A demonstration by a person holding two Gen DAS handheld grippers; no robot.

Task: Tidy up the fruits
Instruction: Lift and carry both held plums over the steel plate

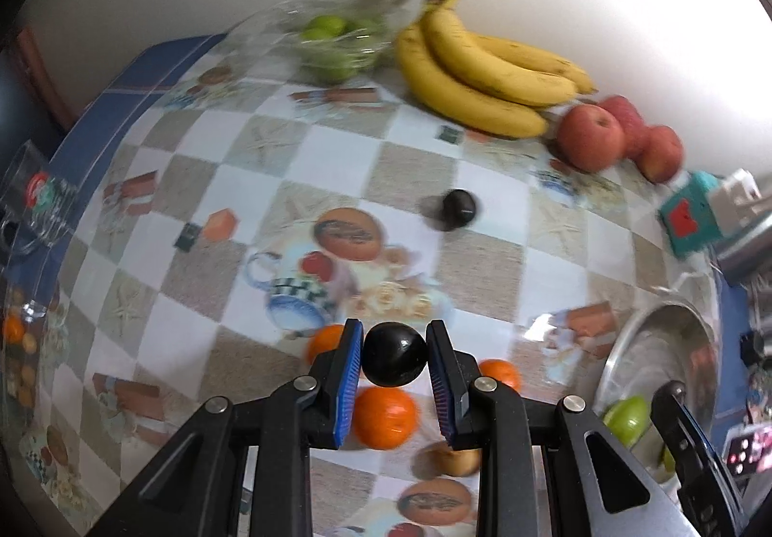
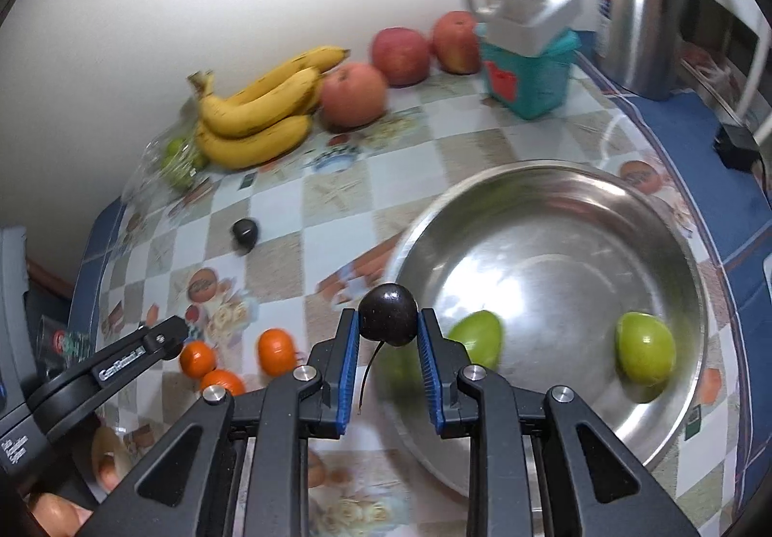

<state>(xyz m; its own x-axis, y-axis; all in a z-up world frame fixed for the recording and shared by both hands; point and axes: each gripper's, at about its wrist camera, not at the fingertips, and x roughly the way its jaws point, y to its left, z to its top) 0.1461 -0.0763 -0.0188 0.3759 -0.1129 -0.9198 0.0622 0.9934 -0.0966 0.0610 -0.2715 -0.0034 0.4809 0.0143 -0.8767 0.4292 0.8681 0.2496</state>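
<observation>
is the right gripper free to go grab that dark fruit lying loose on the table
Probably not yet. The right gripper is already shut on a dark fruit of its own. The loose dark fruit lies apart on the open tablecloth with nothing blocking it, so it's the full gripper that hinders.

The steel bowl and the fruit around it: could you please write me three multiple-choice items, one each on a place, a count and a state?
1. Where do the yellow bananas lie?
A. in the bowl
B. on the table by the wall
C. in a gripper

2. How many green fruits lie in the round steel bowl?
A. none
B. two
C. five

3. What is the right gripper doing?
A. hanging open
B. gripping a banana
C. gripping a dark round fruit

Answers: 1 B, the bunch rests beside the red apples at the wall. 2 B, two show on the bowl's floor. 3 C, the blue pads clamp the dark fruit.
</observation>
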